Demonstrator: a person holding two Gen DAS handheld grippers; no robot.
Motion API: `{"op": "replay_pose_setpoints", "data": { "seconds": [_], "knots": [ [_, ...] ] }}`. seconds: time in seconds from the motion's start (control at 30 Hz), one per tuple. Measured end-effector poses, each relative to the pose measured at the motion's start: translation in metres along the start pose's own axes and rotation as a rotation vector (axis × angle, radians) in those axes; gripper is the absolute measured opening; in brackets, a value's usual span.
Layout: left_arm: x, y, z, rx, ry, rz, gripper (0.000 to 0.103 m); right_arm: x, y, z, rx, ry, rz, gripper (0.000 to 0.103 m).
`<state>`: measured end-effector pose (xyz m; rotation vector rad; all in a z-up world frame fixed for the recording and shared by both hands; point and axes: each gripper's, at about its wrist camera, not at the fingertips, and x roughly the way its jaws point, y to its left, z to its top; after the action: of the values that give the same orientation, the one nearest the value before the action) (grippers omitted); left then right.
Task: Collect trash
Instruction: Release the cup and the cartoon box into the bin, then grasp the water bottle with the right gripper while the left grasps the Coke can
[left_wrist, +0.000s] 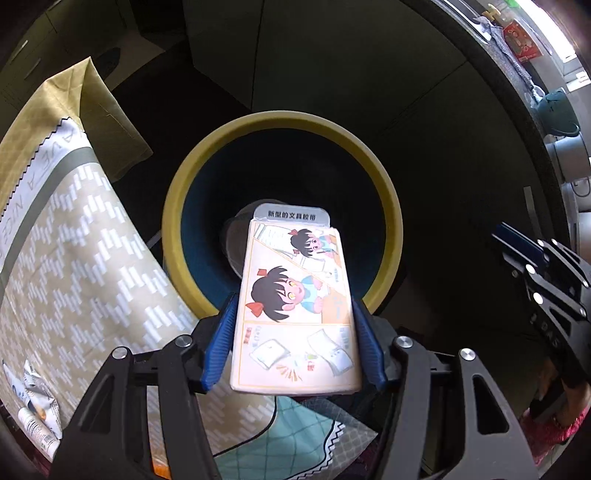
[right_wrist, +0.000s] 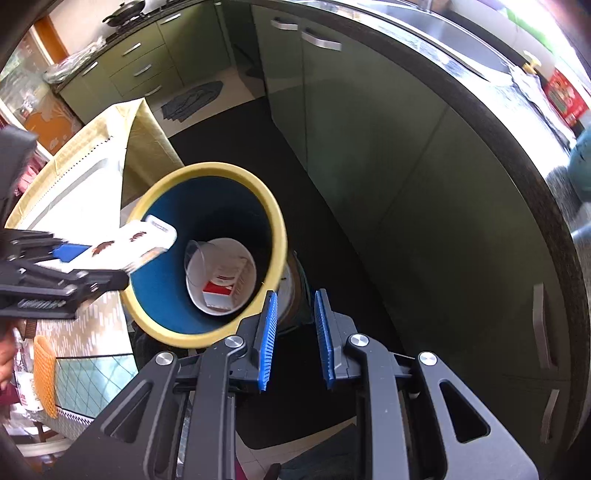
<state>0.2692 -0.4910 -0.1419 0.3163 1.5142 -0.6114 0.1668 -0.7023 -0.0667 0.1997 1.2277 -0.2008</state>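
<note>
Left wrist view: left tool clamps the cartoon package over the yellow-rimmed bin; release once centred, probably clearing the rim. Right tool gapes empty.

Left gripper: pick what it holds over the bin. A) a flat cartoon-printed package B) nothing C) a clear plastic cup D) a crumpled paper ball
A: the left gripper is shut on the cartoon-printed package, held above the yellow-rimmed bin; the right gripper is open and holds nothing.
</note>
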Motion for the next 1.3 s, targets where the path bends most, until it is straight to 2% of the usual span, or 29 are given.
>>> {"op": "replay_pose_setpoints", "data": {
  "seconds": [0.17, 0.27, 0.37, 0.43, 0.57, 0.67, 0.7, 0.83, 1.0, 1.13, 1.2, 1.3],
  "knots": [
    [0.002, -0.001, -0.001, -0.006, 0.010, -0.010, 0.060, -0.010, -0.010, -0.010, 0.006, 0.000, -0.012, 0.021],
    [-0.029, 0.014, -0.019, -0.008, -0.026, -0.026, 0.060, -0.014, -0.002, -0.009, -0.010, -0.010, 0.000, 0.021],
    [-0.076, 0.042, -0.049, -0.006, -0.084, -0.031, 0.061, -0.018, 0.014, -0.005, -0.052, -0.019, 0.036, 0.021],
    [-0.110, 0.067, -0.076, -0.022, -0.141, -0.023, 0.067, -0.021, 0.036, -0.006, -0.098, -0.021, 0.061, 0.026],
    [-0.174, 0.120, -0.140, -0.068, -0.244, 0.012, 0.072, -0.029, 0.093, -0.008, -0.216, -0.011, 0.129, 0.026],
    [-0.204, 0.165, -0.188, -0.130, -0.298, 0.038, 0.078, -0.040, 0.148, -0.017, -0.318, -0.008, 0.187, 0.035],
    [-0.212, 0.181, -0.206, -0.161, -0.314, 0.041, 0.081, -0.042, 0.169, -0.019, -0.355, 0.002, 0.214, 0.035],
    [-0.228, 0.241, -0.269, -0.269, -0.334, 0.057, 0.082, -0.042, 0.250, -0.034, -0.468, 0.110, 0.366, 0.035],
    [-0.229, 0.274, -0.336, -0.340, -0.341, 0.053, 0.082, -0.037, 0.353, -0.076, -0.555, 0.317, 0.493, 0.036],
    [-0.221, 0.289, -0.368, -0.346, -0.357, 0.052, 0.082, -0.034, 0.413, -0.113, -0.571, 0.429, 0.505, 0.045],
    [-0.217, 0.295, -0.380, -0.342, -0.351, 0.043, 0.082, -0.030, 0.429, -0.125, -0.567, 0.466, 0.486, 0.050],
    [-0.212, 0.299, -0.393, -0.323, -0.344, 0.049, 0.082, -0.024, 0.447, -0.139, -0.547, 0.519, 0.457, 0.053]
  ]
}}
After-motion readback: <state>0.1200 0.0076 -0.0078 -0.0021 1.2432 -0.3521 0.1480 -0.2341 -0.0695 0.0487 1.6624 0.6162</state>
